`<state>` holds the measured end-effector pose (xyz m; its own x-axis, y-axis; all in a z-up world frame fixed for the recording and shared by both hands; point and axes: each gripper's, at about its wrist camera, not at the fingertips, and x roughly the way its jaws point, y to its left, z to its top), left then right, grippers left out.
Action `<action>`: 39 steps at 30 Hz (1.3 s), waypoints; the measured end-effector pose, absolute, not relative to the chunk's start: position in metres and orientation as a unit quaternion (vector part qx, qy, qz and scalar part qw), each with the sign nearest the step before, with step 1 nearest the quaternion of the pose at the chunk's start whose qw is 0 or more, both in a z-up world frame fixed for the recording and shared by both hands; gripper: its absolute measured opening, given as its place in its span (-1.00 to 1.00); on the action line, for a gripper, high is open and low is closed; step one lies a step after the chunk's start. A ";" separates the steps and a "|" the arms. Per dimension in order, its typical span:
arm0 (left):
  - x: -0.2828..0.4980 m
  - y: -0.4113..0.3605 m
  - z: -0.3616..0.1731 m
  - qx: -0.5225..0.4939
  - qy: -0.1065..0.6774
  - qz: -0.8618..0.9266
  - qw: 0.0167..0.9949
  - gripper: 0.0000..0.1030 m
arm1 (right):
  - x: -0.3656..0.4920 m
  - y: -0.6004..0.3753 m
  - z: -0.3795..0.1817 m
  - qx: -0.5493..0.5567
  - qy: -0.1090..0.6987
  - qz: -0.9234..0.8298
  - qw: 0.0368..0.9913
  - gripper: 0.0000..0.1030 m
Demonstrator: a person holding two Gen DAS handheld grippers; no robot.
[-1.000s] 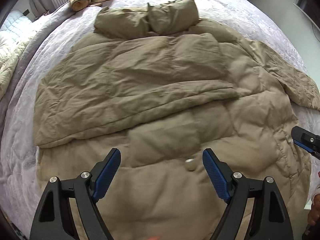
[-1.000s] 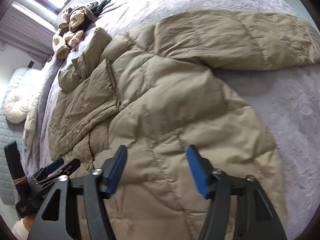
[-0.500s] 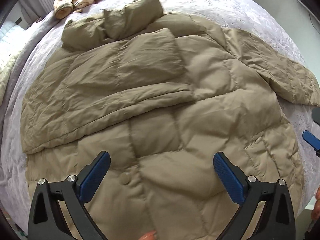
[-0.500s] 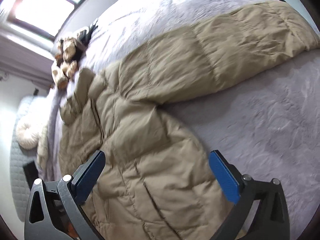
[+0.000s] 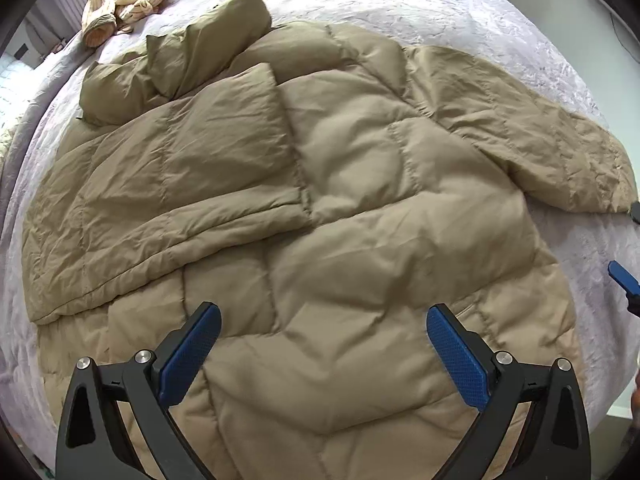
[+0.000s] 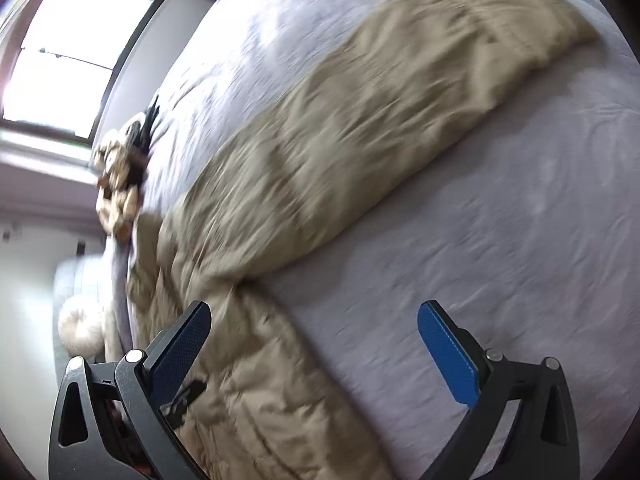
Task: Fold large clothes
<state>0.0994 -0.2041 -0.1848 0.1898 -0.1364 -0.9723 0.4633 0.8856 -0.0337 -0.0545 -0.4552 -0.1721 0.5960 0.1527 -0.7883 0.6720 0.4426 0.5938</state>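
Both grippers have just opened wide, empty; right gripper (image 6: 314,350) has swung toward the outstretched sleeve (image 6: 400,112) of the tan quilted down jacket (image 5: 320,220). Sleeve's long axis runs away up-right across the lavender bed (image 6: 500,240), nearer the right gripper than the left gripper (image 5: 324,350).

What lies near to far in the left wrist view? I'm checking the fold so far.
left gripper → jacket body → folded-in sleeve → hood → striped clothes
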 end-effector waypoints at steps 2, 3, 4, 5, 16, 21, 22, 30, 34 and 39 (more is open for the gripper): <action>0.101 -0.208 -0.183 0.130 0.604 -0.198 0.761 1.00 | -0.062 -0.477 -0.175 0.518 0.392 -0.195 0.735 1.00; 0.103 -0.215 -0.182 0.130 0.603 -0.197 0.762 1.00 | -0.066 -0.489 -0.177 0.533 0.378 -0.201 0.730 1.00; 0.103 -0.218 -0.180 0.130 0.602 -0.197 0.763 1.00 | -0.070 -0.501 -0.179 0.553 0.360 -0.206 0.722 1.00; 0.104 -0.219 -0.179 0.130 0.600 -0.198 0.764 1.00 | -0.074 -0.512 -0.182 0.576 0.339 -0.210 0.714 1.00; 0.116 -0.219 -0.182 0.130 0.604 -0.175 0.767 1.00 | -0.054 -0.553 -0.218 0.676 0.230 -0.205 0.670 1.00; 0.117 -0.221 -0.180 0.140 0.598 -0.165 0.771 1.00 | -0.041 -0.561 -0.222 0.697 0.200 -0.194 0.661 1.00; 0.115 -0.219 -0.179 0.148 0.596 -0.162 0.772 1.00 | -0.039 -0.563 -0.223 0.701 0.196 -0.190 0.659 1.00; 0.112 -0.208 -0.179 0.150 0.594 -0.152 0.775 1.00 | -0.020 -0.573 -0.235 0.760 0.196 -0.145 0.602 -0.65; 0.119 -0.196 -0.179 0.152 0.590 -0.137 0.781 1.00 | -0.008 -0.564 -0.220 0.747 0.183 -0.118 0.628 -0.72; 0.131 -0.166 -0.175 0.104 0.588 -0.150 0.788 1.00 | 0.024 -0.538 -0.184 0.715 0.183 -0.062 0.672 -0.72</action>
<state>0.1311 -0.1663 -0.1748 0.2645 -0.1136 -0.9577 0.3580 0.9336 -0.0119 0.0241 -0.5377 -0.1845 0.9252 0.1786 -0.3350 0.3453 -0.0292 0.9381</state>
